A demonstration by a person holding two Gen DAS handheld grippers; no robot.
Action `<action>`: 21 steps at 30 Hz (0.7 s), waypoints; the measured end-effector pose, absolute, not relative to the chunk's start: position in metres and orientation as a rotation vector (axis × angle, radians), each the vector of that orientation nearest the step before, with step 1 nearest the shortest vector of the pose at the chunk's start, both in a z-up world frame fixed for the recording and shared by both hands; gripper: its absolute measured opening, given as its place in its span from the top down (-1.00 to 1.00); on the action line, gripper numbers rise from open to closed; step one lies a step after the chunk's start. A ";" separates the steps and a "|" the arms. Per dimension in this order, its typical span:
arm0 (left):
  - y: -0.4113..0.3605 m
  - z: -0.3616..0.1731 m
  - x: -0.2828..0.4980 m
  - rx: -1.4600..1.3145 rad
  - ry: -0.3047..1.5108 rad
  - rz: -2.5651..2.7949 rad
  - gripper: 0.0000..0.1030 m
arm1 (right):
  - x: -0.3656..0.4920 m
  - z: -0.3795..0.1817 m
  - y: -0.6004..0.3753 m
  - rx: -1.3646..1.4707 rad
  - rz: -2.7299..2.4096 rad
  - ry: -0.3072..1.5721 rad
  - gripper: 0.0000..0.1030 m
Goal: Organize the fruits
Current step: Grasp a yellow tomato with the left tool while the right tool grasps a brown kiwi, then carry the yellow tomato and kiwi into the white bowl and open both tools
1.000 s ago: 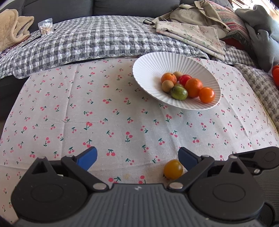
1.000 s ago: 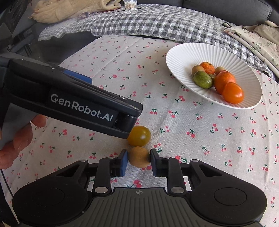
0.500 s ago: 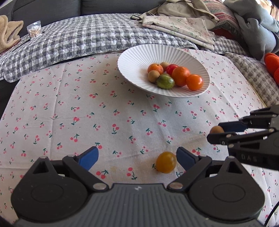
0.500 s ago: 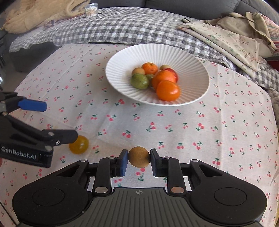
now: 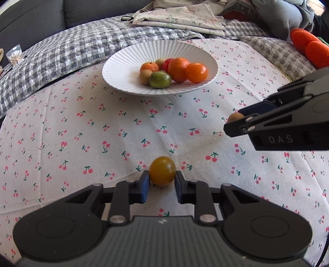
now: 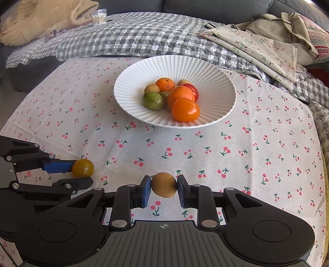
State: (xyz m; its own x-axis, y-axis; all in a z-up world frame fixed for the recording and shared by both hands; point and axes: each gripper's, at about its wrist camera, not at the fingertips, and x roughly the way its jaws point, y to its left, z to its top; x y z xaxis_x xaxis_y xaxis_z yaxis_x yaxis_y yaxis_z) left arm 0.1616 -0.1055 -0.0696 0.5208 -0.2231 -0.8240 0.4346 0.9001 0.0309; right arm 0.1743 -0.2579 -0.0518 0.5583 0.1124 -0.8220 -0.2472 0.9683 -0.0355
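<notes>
My left gripper [image 5: 162, 182] is shut on a yellow-orange tomato [image 5: 162, 173] that rests low on the cherry-print tablecloth [image 5: 102, 127]. My right gripper [image 6: 163, 190] is shut on a small brown round fruit [image 6: 163, 184] and holds it above the cloth. From the right wrist view the left gripper [image 6: 80, 174] and the tomato [image 6: 82, 168] sit at the left. From the left wrist view the right gripper [image 5: 238, 123] with the brown fruit [image 5: 235, 117] is at the right. A white ribbed plate [image 6: 216, 82] with several fruits stands farther back.
A grey checked quilt [image 6: 133, 35] lies behind the table. Folded floral cloth [image 6: 257, 47] and bags lie at the back right. A small clear box of cotton swabs [image 6: 99, 17] and a beige blanket [image 6: 41, 18] sit at the back left. Orange items [image 5: 308, 47] show at far right.
My left gripper has moved right around the tomato and shut on it. My right gripper has lifted the brown fruit off the cloth and moved away from the left gripper.
</notes>
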 end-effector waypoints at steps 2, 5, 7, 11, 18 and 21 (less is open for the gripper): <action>-0.106 -0.068 0.163 0.253 0.932 -0.392 0.54 | 0.174 -0.051 -0.259 -0.151 0.212 0.952 0.50; -0.103 -0.065 0.166 0.252 0.921 -0.381 0.54 | 0.175 -0.050 -0.260 -0.145 0.208 0.947 0.50; -0.101 -0.064 0.168 0.242 0.917 -0.375 0.54 | 0.175 -0.049 -0.261 -0.140 0.205 0.942 0.50; -0.098 -0.062 0.171 0.237 0.907 -0.362 0.54 | 0.175 -0.048 -0.262 -0.134 0.201 0.938 0.50; -0.096 -0.056 0.179 0.223 0.883 -0.349 0.54 | 0.177 -0.043 -0.268 -0.111 0.181 0.926 0.50; -0.094 -0.051 0.187 0.213 0.867 -0.340 0.54 | 0.180 -0.037 -0.274 -0.087 0.167 0.911 0.50</action>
State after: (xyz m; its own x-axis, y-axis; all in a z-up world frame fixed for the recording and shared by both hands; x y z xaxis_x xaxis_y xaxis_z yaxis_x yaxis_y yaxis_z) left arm 0.1871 -0.0944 -0.0511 0.5981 -0.2048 -0.7748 0.3759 0.9256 0.0455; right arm 0.1798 -0.2745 -0.0369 0.6014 0.1068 -0.7918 -0.1804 0.9836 -0.0044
